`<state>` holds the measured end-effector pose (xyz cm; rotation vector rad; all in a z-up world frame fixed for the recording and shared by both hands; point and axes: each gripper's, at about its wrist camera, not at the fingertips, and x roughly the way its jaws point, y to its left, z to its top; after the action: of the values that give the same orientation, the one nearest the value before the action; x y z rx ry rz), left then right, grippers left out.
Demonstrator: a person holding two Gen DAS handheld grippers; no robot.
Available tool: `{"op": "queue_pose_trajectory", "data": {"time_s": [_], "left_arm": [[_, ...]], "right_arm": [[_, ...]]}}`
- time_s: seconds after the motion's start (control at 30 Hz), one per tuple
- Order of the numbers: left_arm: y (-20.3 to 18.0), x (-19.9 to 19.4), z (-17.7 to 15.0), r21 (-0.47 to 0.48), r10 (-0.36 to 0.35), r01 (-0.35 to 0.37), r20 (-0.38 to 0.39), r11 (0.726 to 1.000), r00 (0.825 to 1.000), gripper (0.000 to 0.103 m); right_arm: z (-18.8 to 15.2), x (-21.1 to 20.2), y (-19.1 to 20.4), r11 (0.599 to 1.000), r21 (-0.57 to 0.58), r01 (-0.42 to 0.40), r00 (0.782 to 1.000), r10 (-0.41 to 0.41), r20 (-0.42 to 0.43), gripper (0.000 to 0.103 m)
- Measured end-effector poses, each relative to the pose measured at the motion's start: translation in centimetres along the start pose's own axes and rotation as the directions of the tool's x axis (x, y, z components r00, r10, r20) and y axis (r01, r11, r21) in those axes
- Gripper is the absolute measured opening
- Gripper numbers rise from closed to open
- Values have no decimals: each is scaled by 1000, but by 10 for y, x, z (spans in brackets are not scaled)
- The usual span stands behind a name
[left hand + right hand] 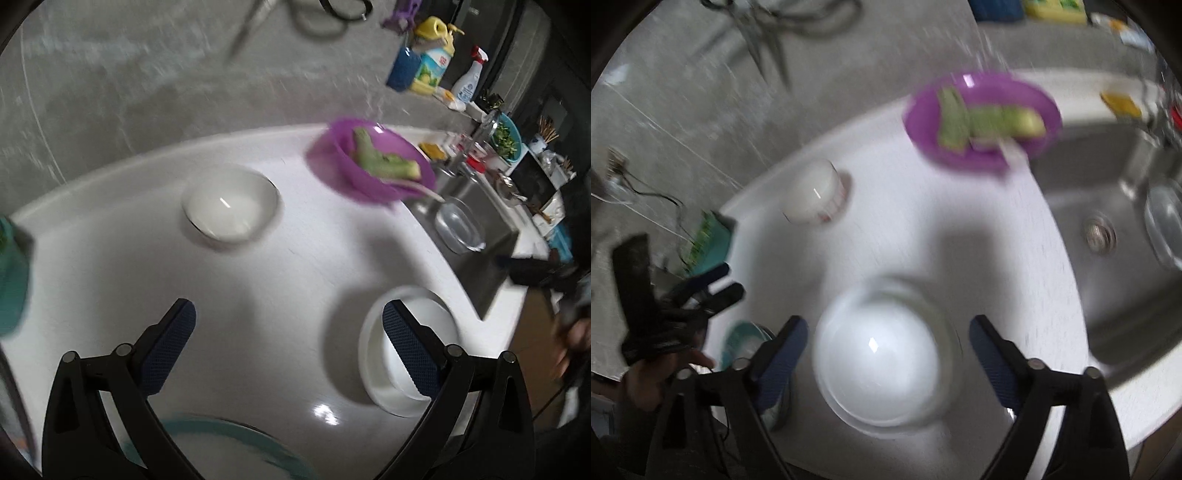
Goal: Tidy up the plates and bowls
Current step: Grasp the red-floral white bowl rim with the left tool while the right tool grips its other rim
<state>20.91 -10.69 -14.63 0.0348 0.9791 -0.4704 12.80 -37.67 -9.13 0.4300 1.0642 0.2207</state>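
Bowls and a plate are spread over a white surface (258,266), and much of both views is smeared by motion blur. A white bowl (879,354) is seen upright and empty between the wide-open jaws of the right gripper (888,354); whether the pads touch its rim cannot be told. The same bowl (406,354) is partly hidden in the left wrist view behind one blue pad of the left gripper (288,347), whose jaws are also spread wide with nothing between them.

Farther back from that bowl, a second white bowl (231,203) stands upright; a red mark on its outer wall is shown in the right wrist view (816,194) but is too blurred to read. A teal-rimmed plate (221,435) is cut off at the bottom edge of the left wrist view and largely covered by the gripper arms. Beyond the near bowl, toward the wall, a purple bowl (373,158) holding green vegetable pieces (384,158) sits at the corner of the surface beside the sink.

A steel sink (1108,295) is set to the side of the near bowl, with a clear glass bowl (460,225) inside it. A grey stone-like wall (147,74) rises behind the surface, and a yellow detergent jug (432,62) and a white spray bottle (469,77) stand along the back ledge. A teal object (13,277) is cut off at the frame edge.
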Motion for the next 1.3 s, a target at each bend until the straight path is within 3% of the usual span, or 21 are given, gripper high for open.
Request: {"op": "queue_pose_trajectory", "data": {"time_s": [0.23, 0.33, 0.43, 0.47, 0.67, 0.97, 1.07, 1.13, 1.3], "left_arm": [[44, -10, 52, -12, 74, -74, 53, 997, 996, 103], [72, 7, 79, -78, 108, -107, -1, 991, 994, 103], [97, 32, 96, -146, 81, -85, -33, 986, 996, 103], [105, 42, 99, -160, 100, -107, -52, 981, 994, 103], [129, 109, 97, -177, 119, -148, -165, 973, 979, 101], [150, 150, 83, -187, 74, -111, -193, 976, 978, 101], [152, 159, 81, -180, 74, -110, -199, 978, 977, 91], [149, 167, 82, -172, 68, -105, -207, 980, 976, 71], [148, 184, 80, -186, 32, -75, -225, 980, 974, 68]], "right_arm": [[70, 8, 32, 992, -87, -88, 995, 92, 40, 103], [93, 27, 48, 988, -115, -106, 994, 109, 23, 103], [117, 64, 58, 987, -120, -109, 994, 107, -23, 103], [121, 75, 61, 986, -116, -119, 993, 115, -40, 103], [138, 153, 62, 993, -108, -56, 988, 39, -151, 101], [132, 217, 60, 995, -94, -37, 966, 11, -260, 93], [130, 230, 53, 998, -57, -30, 960, 13, -280, 89], [130, 235, 49, 998, -48, -27, 957, 11, -290, 83], [131, 245, 46, 999, -30, -35, 953, 24, -303, 81]]}}
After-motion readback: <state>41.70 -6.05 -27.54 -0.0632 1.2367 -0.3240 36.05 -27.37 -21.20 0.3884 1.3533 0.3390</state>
